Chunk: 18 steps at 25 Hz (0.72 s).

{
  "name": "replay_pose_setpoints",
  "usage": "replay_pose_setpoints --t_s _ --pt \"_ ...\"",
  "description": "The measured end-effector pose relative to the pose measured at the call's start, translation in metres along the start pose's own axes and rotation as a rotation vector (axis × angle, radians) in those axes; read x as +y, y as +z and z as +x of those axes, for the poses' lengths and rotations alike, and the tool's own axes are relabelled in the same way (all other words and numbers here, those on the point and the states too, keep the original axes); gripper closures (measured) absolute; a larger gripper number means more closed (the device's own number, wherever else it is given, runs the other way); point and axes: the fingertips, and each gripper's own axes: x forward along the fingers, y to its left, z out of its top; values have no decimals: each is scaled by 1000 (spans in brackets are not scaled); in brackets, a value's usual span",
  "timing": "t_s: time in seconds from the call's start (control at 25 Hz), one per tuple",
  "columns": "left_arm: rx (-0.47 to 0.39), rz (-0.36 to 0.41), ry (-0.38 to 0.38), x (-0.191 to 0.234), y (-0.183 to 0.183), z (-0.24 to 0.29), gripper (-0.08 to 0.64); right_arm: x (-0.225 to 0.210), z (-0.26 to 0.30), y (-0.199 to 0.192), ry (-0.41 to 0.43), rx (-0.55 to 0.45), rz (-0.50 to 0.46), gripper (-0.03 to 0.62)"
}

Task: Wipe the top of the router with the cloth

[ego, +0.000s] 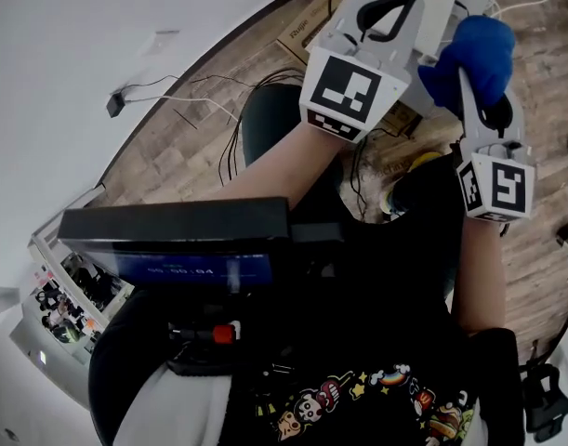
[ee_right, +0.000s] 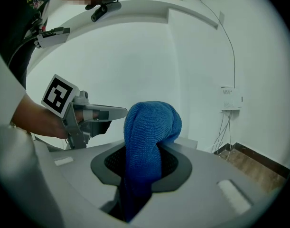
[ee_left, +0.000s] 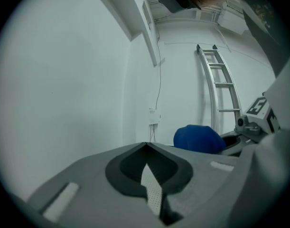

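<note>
Both grippers are raised in the air in front of a white wall. My right gripper (ego: 471, 72) is shut on a blue cloth (ego: 476, 45). In the right gripper view the cloth (ee_right: 149, 137) bulges up out of the jaws and hides the fingertips of my right gripper (ee_right: 145, 151). My left gripper (ego: 404, 3) is beside it, shut with nothing held. Its jaws meet in the left gripper view (ee_left: 145, 146), where the cloth (ee_left: 198, 138) shows to the right. No router shows in any view.
Below me are a wooden floor (ego: 200, 128), a black chair (ego: 270, 119), loose cables and a cardboard box (ego: 307, 31). A dark screen (ego: 172, 240) sits at my chest. A ladder (ee_left: 220, 89) leans on the wall near a socket (ee_left: 154, 115).
</note>
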Motion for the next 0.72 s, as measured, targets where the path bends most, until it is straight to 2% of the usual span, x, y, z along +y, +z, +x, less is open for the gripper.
replay_pose_setpoints --t_s 0.36,0.6,0.72 --pt "-6 18 9 14 -47 17 560 -27 48 -17 28 -63 -81 460" --pt "8 28 38 22 -47 17 560 -37 89 -8 89 -57 -134 460" --pt "21 20 81 32 -47 16 560 -38 110 -7 104 -38 -161 460"
